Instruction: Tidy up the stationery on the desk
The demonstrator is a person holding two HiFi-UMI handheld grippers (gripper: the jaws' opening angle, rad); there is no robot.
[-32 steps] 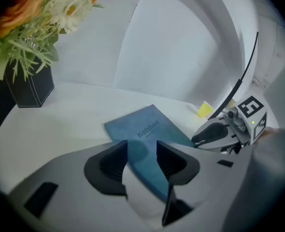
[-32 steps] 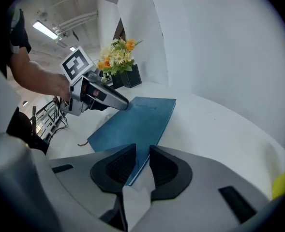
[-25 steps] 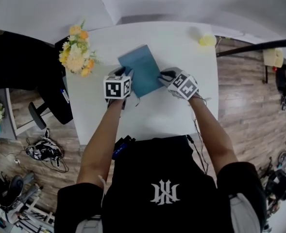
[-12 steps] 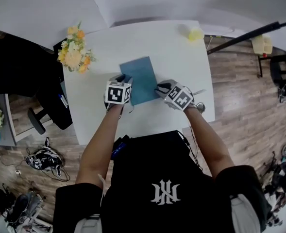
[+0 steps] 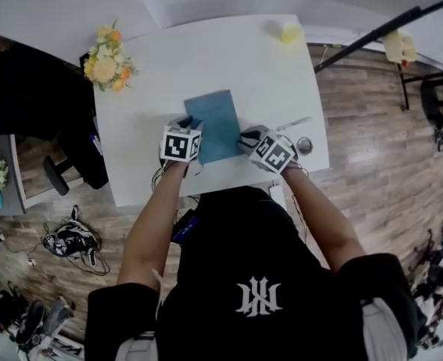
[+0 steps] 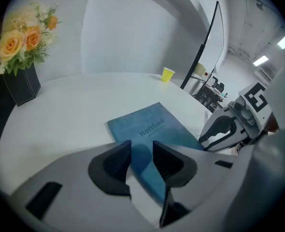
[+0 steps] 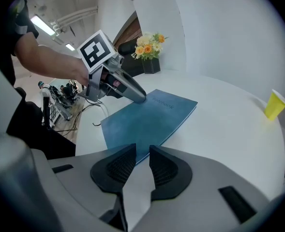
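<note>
A blue notebook (image 5: 215,122) lies on the white desk (image 5: 153,89), close to its near edge. My left gripper (image 5: 186,122) grips the notebook's left side, with the cover (image 6: 152,127) running in between its pads. On the other side, my right gripper (image 5: 244,136) is shut on the near right corner, where the blue edge (image 7: 152,117) passes between the jaws. Each gripper view also shows the opposite gripper at the book: the right gripper (image 6: 218,132) and the left gripper (image 7: 132,94).
A dark vase of orange and yellow flowers (image 5: 107,66) stands at the desk's far left. A yellow cup (image 5: 289,32) sits at the far right corner. A thin pen-like thing (image 5: 292,123) and a small round object (image 5: 304,145) lie right of my right gripper. A black chair (image 5: 74,153) stands left of the desk.
Both grippers have come back toward the person, and the notebook has moved with them from the middle of the desk toward its near edge.
</note>
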